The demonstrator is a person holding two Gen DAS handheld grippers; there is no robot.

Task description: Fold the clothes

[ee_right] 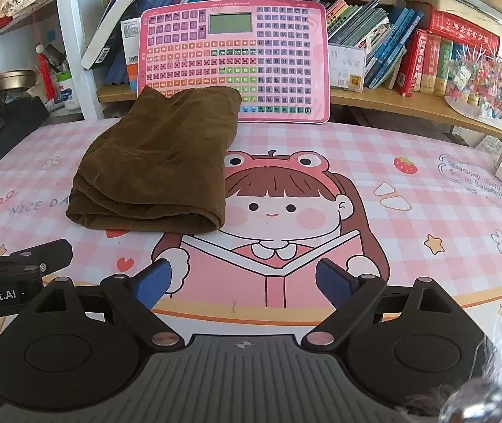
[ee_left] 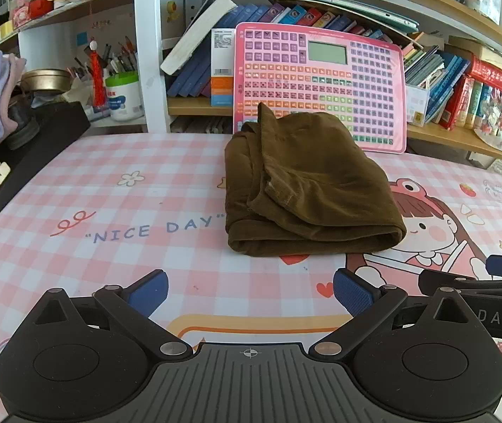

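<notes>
Brown garment [ee_left: 307, 183] folded on the desk mat [ee_left: 109, 194] (pink check), ahead of left gripper [ee_left: 251, 294] and right gripper [ee_right: 242, 283], both spread wide, empty.

left wrist view: low over the pink checked mat [ee_left: 180, 162], tilted down toward the bookshelf [ee_left: 462, 134] | right wrist view: same height and tilt, set further right | shared: brown folded garment [ee_left: 307, 183], pink keyboard board [ee_left: 321, 81], each other's gripper at frame edge
</notes>
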